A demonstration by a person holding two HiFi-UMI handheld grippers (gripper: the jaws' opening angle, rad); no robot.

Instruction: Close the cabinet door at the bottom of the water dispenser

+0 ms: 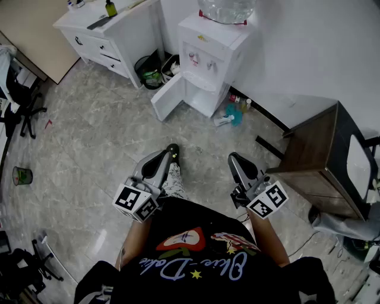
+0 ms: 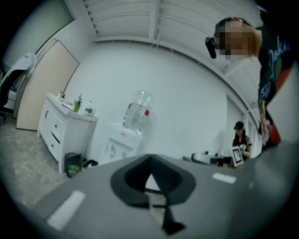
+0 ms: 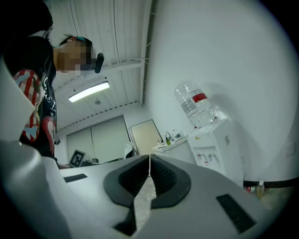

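A white water dispenser (image 1: 209, 56) with a clear bottle (image 1: 228, 9) on top stands against the far wall. Its bottom cabinet door (image 1: 168, 98) hangs open, swung out to the left over the floor. My left gripper (image 1: 172, 149) and right gripper (image 1: 233, 158) are held close to my body, well short of the dispenser. Both are shut with nothing between them. The dispenser (image 2: 122, 140) shows ahead over the shut tips in the left gripper view, and the dispenser (image 3: 212, 144) lies to the right in the right gripper view.
A white drawer cabinet (image 1: 110, 32) stands left of the dispenser, with bins (image 1: 149, 72) between them. Small bottles (image 1: 234, 111) lie on the floor at its right. A brown wooden table (image 1: 320, 160) is at my right and an office chair (image 1: 18, 98) at far left.
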